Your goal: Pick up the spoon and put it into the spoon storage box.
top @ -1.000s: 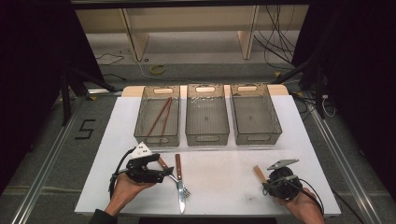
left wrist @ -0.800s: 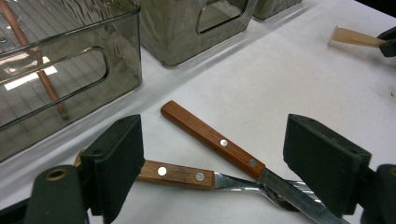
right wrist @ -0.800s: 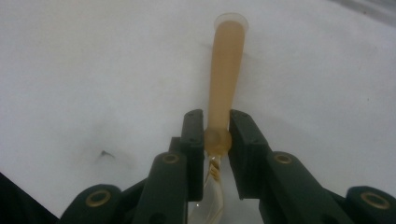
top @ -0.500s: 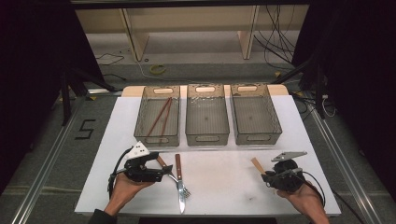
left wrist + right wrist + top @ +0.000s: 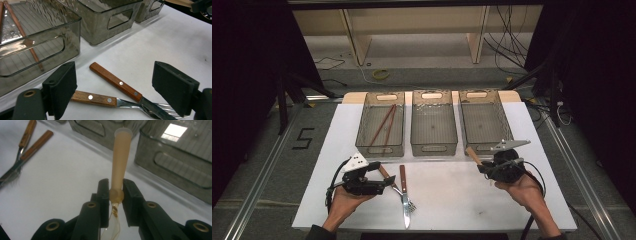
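Observation:
My right gripper is shut on a tan-handled utensil, held off the table just in front of the right bin. In the right gripper view the pads clamp the utensil's neck; its handle points away and a clear bowl end hangs below. My left gripper rests low and open at the front left. Between its jaws lie a wooden-handled knife and a fork, crossed on the white table, untouched.
Three smoky clear bins stand in a row at the back of the white mat. The left bin holds brown chopsticks; the middle bin looks empty. Knife and fork lie front centre-left.
My right gripper has lifted and moved away from the front edge toward the right bin, carrying the utensil. The left gripper, knife and fork have stayed put.

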`<action>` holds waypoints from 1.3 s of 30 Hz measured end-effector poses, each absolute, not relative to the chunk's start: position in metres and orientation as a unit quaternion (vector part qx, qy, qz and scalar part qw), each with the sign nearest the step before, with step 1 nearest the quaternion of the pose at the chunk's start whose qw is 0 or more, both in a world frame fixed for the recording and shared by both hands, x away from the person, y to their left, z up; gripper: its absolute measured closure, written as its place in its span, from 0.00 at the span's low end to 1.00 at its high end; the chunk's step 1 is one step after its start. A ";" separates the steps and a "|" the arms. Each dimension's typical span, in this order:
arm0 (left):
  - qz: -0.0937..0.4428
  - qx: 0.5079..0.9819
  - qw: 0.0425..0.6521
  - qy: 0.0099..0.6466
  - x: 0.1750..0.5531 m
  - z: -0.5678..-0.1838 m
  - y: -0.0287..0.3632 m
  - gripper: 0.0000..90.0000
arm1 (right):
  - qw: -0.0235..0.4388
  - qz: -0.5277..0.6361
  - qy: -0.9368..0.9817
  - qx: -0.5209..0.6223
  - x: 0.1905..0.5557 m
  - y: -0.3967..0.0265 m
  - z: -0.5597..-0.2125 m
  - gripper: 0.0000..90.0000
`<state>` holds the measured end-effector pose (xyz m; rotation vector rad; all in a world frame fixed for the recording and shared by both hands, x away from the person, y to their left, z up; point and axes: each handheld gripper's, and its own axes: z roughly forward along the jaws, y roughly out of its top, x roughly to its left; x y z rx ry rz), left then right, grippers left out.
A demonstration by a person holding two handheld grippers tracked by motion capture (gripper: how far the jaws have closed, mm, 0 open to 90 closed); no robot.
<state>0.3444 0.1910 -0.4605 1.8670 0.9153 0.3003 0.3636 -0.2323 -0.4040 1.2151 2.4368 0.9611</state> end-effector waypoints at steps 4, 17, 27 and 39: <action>0.126 0.769 0.498 0.381 0.344 -0.461 0.194 0.21 | 0.131 0.334 0.839 0.410 0.373 -0.221 -0.400 0.86; 0.130 0.765 0.500 0.383 0.343 -0.463 0.195 0.21 | 0.148 0.360 0.833 0.393 0.409 -0.188 -0.379 0.86; 0.134 0.768 0.495 0.384 0.343 -0.464 0.195 0.21 | 0.147 0.362 0.833 0.392 0.442 -0.161 -0.374 0.86; 0.134 0.766 0.492 0.391 0.344 -0.465 0.197 0.21 | 0.151 0.348 0.834 0.400 0.480 -0.126 -0.377 0.86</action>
